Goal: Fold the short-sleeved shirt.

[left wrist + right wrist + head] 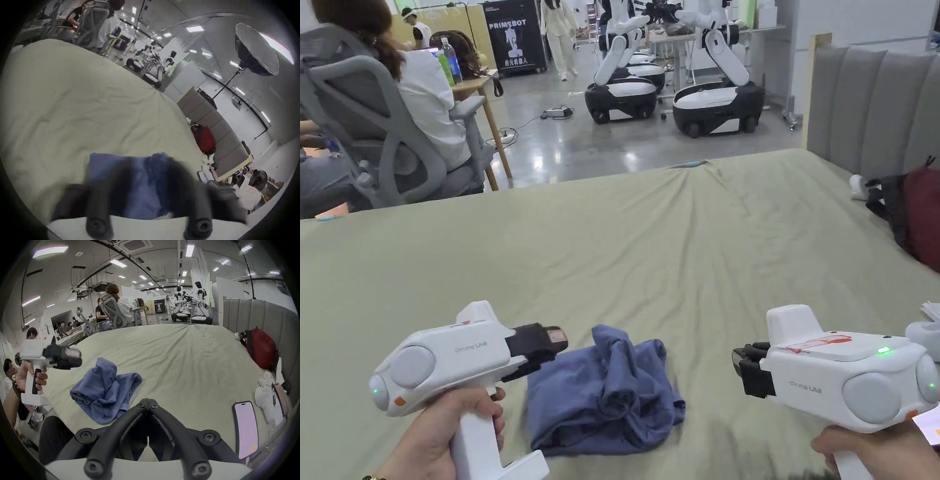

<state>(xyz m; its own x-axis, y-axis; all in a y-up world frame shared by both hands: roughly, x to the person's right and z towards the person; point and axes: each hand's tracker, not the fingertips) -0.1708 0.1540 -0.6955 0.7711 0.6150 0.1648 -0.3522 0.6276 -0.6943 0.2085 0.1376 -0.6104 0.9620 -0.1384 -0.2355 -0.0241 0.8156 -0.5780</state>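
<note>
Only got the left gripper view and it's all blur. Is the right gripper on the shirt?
Observer: No. The right gripper is shut on nothing, short of the crumpled blue cloth shirt.
Operator: Left gripper touching it?
Observer: No. The right gripper view shows the left gripper in the air, apart from the shirt's left side.
Operator: Shirt laid flat?
Observer: No, it is bunched in a heap on the pale green bedsheet.

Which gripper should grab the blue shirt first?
Probably the left gripper: it hovers at the edge of the crumpled shirt, jaws open. The right gripper sits farther off, jaws shut.
</note>
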